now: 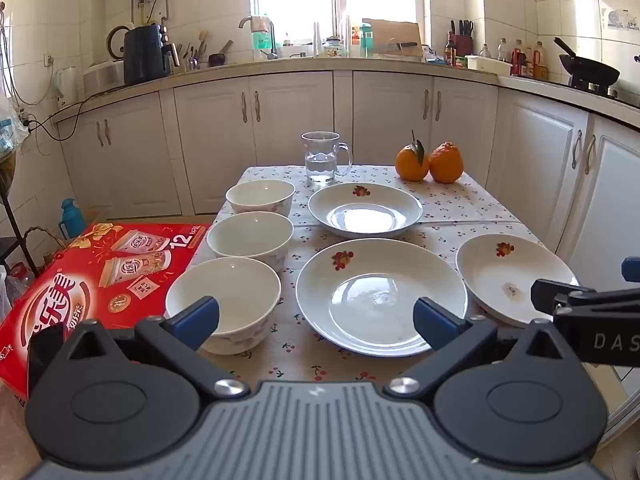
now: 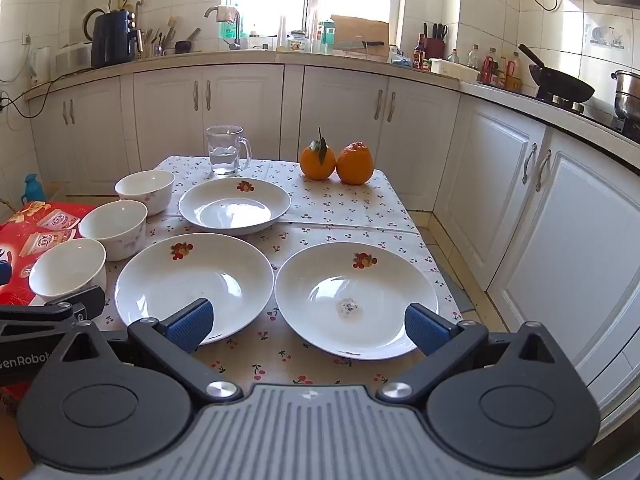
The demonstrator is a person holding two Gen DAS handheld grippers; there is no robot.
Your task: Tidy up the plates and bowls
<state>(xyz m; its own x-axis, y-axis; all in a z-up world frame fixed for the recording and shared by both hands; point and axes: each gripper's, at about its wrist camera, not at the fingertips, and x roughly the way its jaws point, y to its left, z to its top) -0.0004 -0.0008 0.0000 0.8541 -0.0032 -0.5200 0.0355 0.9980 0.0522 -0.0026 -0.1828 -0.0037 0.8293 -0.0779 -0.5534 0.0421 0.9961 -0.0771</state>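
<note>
Plates [image 2: 202, 280] and bowls [image 1: 250, 234] sit upright on the cherry-print tablecloth [image 2: 340, 204], bowls lined along its left edge. We see both below and ahead of our left gripper [image 1: 316, 318] and right gripper [image 2: 308, 322], each spread wide and empty.

Left gripper [image 1: 316, 318], right gripper [image 2: 309, 325]: black arms; blue pads; silver screws

Ahead of the blue-padded black left gripper [image 1: 316, 316], three white ceramic bowls [image 1: 223, 300] carry faint pink flowers outside. Three white plates [image 2: 356, 300] each bear a red-orange fruit motif. The cream cherry-print tablecloth [image 2: 280, 352] lies beneath; a red printed carton [image 1: 80, 280] sits left.
</note>
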